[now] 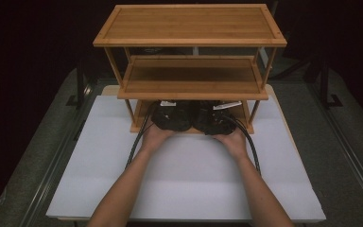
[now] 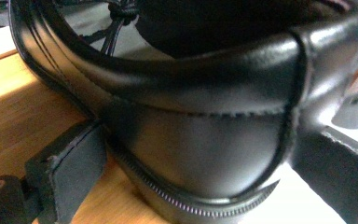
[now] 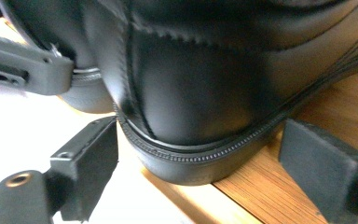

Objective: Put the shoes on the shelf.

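Two black leather shoes sit heel-out at the front edge of the bottom tier of a wooden shelf. My left gripper has its jaws on either side of the left shoe, touching its heel. My right gripper clasps the heel of the right shoe the same way. From above, the left gripper and right gripper lie side by side under the middle tier, which hides the shoes.
The three-tier bamboo shelf stands at the back of a white table; its top tier and middle tier are bare. Black cables trail back from both grippers. Dark floor and metal rails flank the table.
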Tool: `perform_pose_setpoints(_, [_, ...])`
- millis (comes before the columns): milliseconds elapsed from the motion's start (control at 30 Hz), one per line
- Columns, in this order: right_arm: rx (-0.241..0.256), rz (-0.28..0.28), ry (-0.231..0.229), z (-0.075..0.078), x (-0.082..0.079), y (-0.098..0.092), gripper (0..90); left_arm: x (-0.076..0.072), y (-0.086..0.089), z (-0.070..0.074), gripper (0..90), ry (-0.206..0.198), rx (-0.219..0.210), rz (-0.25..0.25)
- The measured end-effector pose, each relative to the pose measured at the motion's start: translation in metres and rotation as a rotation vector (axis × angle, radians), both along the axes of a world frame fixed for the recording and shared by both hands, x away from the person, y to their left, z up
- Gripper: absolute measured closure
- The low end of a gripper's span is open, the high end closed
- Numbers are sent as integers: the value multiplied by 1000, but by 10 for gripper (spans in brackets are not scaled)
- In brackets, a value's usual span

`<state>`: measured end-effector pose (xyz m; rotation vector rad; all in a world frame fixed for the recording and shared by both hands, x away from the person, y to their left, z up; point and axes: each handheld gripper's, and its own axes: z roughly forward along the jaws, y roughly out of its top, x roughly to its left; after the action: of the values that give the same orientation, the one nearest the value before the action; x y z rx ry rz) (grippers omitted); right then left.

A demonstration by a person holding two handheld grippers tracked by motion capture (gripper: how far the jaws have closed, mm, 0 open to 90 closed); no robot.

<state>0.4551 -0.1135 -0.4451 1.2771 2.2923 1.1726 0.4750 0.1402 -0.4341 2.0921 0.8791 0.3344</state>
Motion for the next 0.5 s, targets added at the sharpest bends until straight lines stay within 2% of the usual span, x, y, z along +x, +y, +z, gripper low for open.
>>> perform_pose_setpoints(133, [-12,13,-22,5,-9,-5,111,-8,8,3,51,-11,-3,-6])
perform_pose_setpoints(167, [-3,11,-6,6,-12,-6,97,-11,12,3,51,-8,7,-10])
perform_pose_setpoints(200, [-3,16,-19,5,-15,-9,91,-13,14,3,51,-1,15,-12])
perform_pose_setpoints(233, [-6,10,-21,5,-18,-11,84,-16,15,2,51,-2,-4,-2])
perform_pose_setpoints(267, [-8,11,-23,5,-20,-13,83,-17,18,3,51,-1,16,-11])
perform_pose_setpoints(333, [-16,5,-30,6,-27,-16,77,-24,24,4,51,-2,17,9])
perform_pose_setpoints(500, [-45,10,-33,9,-45,-26,38,-41,37,5,51,-9,51,-25])
